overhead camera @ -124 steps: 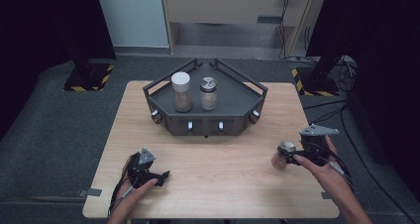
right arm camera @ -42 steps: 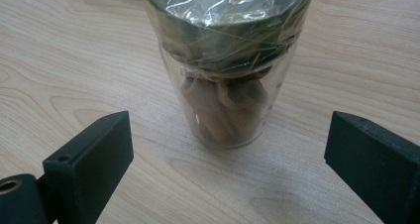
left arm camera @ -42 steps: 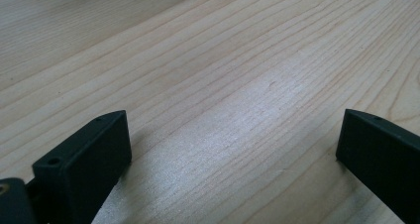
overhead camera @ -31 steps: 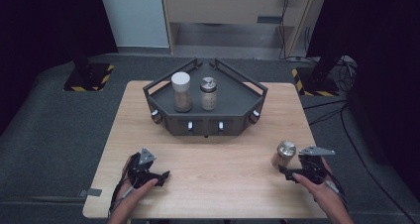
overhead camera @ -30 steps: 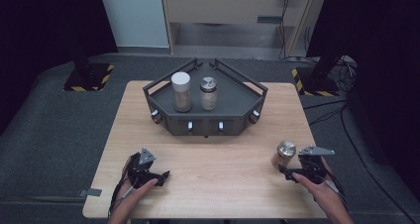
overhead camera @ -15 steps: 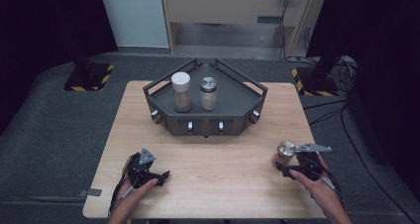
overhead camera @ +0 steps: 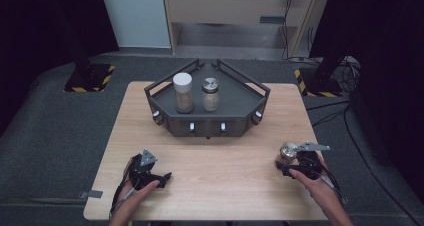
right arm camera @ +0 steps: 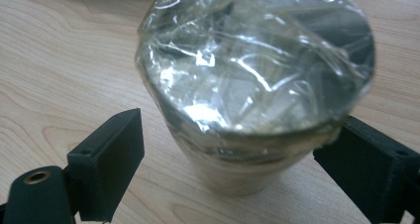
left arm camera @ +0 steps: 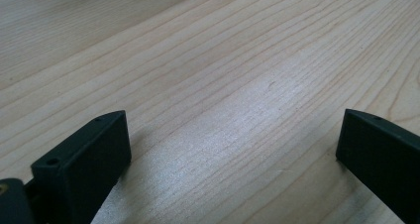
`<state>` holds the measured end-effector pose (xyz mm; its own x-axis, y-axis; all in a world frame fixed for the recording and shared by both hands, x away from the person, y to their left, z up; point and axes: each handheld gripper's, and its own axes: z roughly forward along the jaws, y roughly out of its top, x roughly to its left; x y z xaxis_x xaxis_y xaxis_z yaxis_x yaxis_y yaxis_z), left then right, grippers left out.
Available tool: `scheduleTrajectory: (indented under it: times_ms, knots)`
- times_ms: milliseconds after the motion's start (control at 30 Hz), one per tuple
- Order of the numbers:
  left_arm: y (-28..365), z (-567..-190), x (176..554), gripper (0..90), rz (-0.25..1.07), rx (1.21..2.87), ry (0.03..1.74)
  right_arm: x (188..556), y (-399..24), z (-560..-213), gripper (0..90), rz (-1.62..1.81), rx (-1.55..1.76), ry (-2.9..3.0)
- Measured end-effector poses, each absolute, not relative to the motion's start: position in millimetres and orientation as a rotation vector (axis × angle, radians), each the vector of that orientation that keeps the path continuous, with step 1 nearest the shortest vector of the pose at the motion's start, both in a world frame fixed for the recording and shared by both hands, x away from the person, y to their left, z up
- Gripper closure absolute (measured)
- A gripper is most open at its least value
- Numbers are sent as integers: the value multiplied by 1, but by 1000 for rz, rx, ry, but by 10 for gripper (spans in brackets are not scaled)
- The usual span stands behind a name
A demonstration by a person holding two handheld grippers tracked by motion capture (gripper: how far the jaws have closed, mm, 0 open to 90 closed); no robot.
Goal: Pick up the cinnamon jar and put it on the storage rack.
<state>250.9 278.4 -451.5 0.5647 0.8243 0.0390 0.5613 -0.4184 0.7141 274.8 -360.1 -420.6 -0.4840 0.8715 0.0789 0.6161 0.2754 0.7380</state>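
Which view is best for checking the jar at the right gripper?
The right gripper view: the jar sits close up between the jaws, its top wrapped in clear film. The left jaw stands apart from it; contact at the right jaw is unclear. The high view shows the jar small, beside the right gripper. The left gripper view shows bare table.

Lab: black curtains [overhead camera: 45,26], hazard-taped stands [overhead camera: 89,78]

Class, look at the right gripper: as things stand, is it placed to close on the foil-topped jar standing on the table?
Probably yes. The jar already stands between the right gripper's jaws, which have just been closing; a gap remains at one jaw, with nothing blocking.
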Motion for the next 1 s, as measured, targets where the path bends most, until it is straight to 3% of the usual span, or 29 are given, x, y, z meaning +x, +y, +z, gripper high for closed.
scheduleTrajectory:
  times_ms: [267, 467, 1000]
  knots:
    - [278, -451, 251, 0, 513, 2137, 1104, 281, -354, -422, 171, 1026, 1347, 2215]
    - [278, -451, 251, 0, 513, 2137, 1104, 284, -353, -421, 280, 1000, 1358, 2213]
    - [278, -451, 251, 0, 513, 2137, 1104, 283, -345, -423, 309, 967, 1341, 2194]
